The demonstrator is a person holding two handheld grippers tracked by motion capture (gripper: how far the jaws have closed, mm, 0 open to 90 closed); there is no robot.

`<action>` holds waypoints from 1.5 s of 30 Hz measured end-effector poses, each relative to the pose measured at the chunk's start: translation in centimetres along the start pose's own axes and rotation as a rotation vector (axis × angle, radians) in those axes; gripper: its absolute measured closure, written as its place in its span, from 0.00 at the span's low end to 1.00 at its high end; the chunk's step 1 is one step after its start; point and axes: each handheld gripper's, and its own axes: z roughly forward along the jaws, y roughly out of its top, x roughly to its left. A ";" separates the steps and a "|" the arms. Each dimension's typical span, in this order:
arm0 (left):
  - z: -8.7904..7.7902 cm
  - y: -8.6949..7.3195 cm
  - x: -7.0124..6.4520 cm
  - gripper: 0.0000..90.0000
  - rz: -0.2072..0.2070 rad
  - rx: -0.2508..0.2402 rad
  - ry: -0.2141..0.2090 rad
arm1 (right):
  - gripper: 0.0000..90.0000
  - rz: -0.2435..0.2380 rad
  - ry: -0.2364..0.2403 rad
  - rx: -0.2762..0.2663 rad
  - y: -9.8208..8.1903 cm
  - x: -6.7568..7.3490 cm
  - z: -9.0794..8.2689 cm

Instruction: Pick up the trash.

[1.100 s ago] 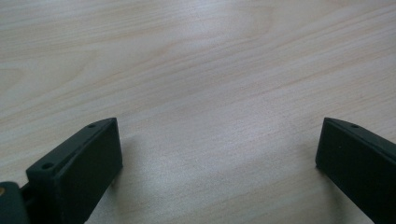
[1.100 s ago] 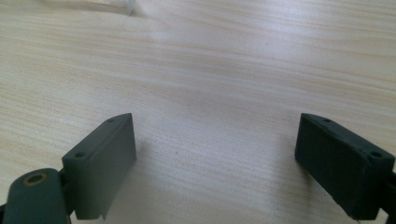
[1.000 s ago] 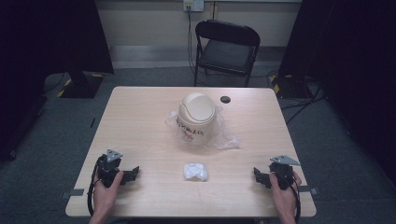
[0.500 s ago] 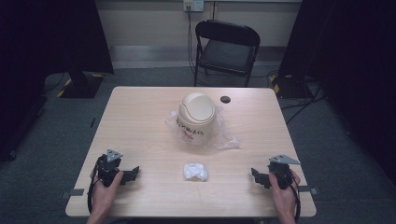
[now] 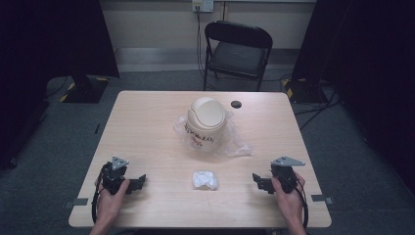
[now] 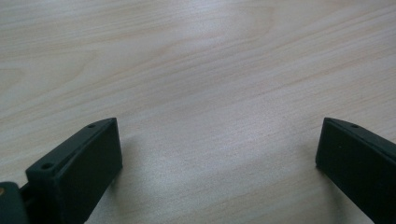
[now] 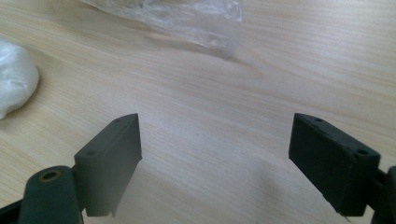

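A beige dome-lidded bin [image 5: 206, 117] stands at the table's middle, wrapped in a clear plastic bag [image 5: 235, 144] [image 7: 187, 14]. A white crumpled wad [image 5: 204, 179] [image 7: 14, 79] lies in front of it, between my two hands. My left gripper [image 5: 139, 182] [image 6: 217, 140] rests near the front left edge, open, with bare wood between its jaws. My right gripper [image 5: 258, 182] [image 7: 215, 135] is held at the front right, pointing toward the wad. It is open with nothing between its jaws, which have just been closing a little.
A small black disc [image 5: 236, 104] lies near the table's far edge. A black folding chair [image 5: 237, 49] stands beyond the wooden table [image 5: 147, 122]. Dark curtains and cables surround the carpeted floor.
My right gripper has lifted slightly and shifted a little inward toward the wad. The left gripper, bin and wad have not moved.
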 end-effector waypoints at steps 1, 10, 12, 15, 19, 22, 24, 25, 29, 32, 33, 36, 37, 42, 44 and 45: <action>0.0 0.0 0.0 0.00 -0.002 -0.002 0.001 | 0.18 0.000 0.000 0.000 0.0 0.0 0.0; 0.0 0.0 0.0 0.00 -0.003 -0.002 0.000 | 0.17 -0.012 0.091 -0.032 2.2 1.5 0.7; 0.0 0.0 0.0 0.00 0.002 0.000 -0.001 | 0.17 -0.018 0.102 -0.032 2.7 1.9 0.8; 0.0 0.0 0.1 0.00 0.004 0.000 -0.004 | 0.17 -0.020 0.112 -0.042 3.2 2.1 0.9; 0.0 0.0 0.1 0.00 0.004 0.000 -0.004 | 0.17 -0.038 0.117 -0.054 4.2 3.0 1.1; 0.0 0.0 0.1 0.00 0.004 0.000 -0.004 | 0.20 -0.060 0.108 -0.039 5.0 3.6 1.6; 0.0 0.0 0.1 0.00 0.004 0.000 -0.004 | 0.20 -0.071 0.113 -0.028 5.4 3.8 1.8; 0.0 0.0 0.1 0.00 0.004 0.000 -0.004 | 0.20 -0.074 0.113 -0.025 5.7 4.0 1.9; 0.0 0.0 0.1 0.00 0.005 0.000 -0.004 | 0.22 -0.088 0.139 -0.035 7.2 4.5 1.9; 0.0 0.0 0.1 0.00 0.005 0.000 -0.004 | 0.27 -0.108 0.159 -0.033 8.3 5.0 2.3; 0.0 0.0 0.1 0.00 0.005 0.000 -0.004 | 0.28 -0.108 0.173 -0.031 8.6 5.1 2.5; 0.0 0.0 0.1 0.00 0.005 0.000 -0.004 | 0.28 -0.112 0.196 -0.029 9.2 5.4 3.1; 0.0 0.0 0.1 0.00 0.005 0.000 -0.004 | 0.28 -0.113 0.201 -0.031 9.4 5.5 3.2; 0.0 0.0 0.1 0.00 0.005 -0.001 -0.006 | 0.29 -0.139 0.218 -0.049 11.2 6.2 3.4; 0.0 0.0 0.1 0.00 0.006 0.000 -0.006 | 0.30 -0.146 0.220 -0.047 11.6 6.2 3.4; 0.0 0.0 0.1 0.00 0.006 0.000 -0.007 | 0.30 -0.152 0.226 -0.057 12.1 6.2 3.3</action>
